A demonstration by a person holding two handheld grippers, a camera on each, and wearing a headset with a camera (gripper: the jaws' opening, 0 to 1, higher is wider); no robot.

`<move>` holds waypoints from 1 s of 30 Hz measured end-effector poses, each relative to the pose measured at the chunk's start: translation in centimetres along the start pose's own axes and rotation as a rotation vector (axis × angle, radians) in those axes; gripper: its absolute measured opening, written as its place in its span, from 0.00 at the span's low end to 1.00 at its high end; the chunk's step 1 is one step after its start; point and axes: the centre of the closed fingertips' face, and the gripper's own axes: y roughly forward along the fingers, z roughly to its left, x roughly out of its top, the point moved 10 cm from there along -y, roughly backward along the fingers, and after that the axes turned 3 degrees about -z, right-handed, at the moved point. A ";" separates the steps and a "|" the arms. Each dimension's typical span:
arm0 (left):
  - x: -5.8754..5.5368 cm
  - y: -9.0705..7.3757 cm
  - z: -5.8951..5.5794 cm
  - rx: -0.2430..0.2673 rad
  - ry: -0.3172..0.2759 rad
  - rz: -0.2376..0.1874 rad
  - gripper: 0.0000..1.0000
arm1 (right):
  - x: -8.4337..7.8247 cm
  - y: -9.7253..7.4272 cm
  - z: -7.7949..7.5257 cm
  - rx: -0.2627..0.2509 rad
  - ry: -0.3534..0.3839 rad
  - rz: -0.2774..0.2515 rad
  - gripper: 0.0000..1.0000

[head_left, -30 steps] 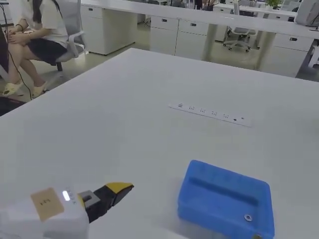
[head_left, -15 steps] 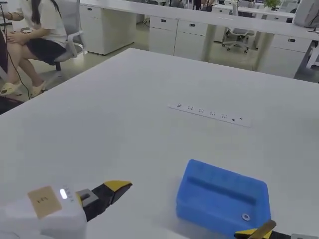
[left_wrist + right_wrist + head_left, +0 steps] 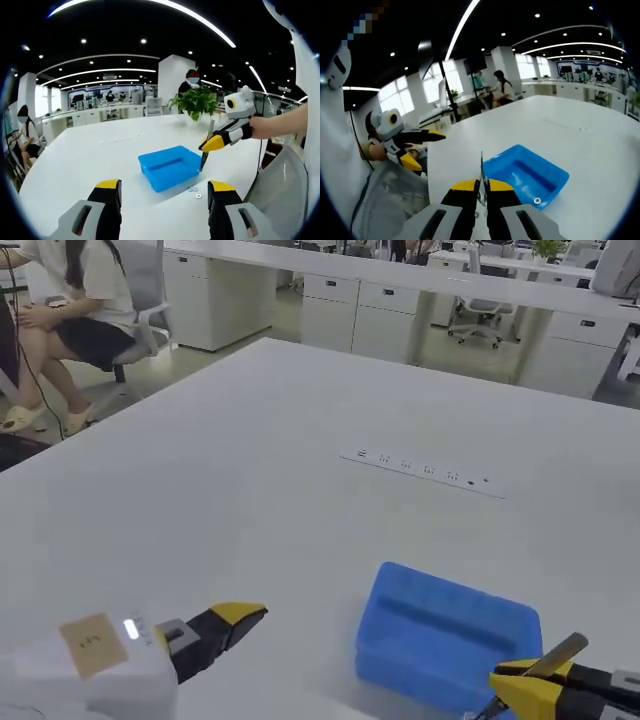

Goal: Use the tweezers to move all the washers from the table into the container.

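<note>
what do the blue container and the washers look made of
Container: likely plastic, going by its even matte blue colour and moulded rim. Washers: probably metal, small pale silvery rings, though too small to be sure.

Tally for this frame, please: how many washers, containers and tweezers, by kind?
Blue container: 1
Tweezers: 1
Washer inside it: 1
Loose washers: 3, as far as the left gripper view shows
Total: 6
</note>
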 end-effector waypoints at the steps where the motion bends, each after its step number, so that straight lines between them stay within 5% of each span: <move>1: 0.0 0.0 0.0 0.000 0.000 0.000 0.70 | 0.1 0.0 -0.1 0.000 0.009 -0.004 0.03; 30: -0.1 -0.1 0.1 -0.003 -0.002 0.003 0.70 | 0.6 1.9 -5.2 -0.083 0.198 -0.048 0.03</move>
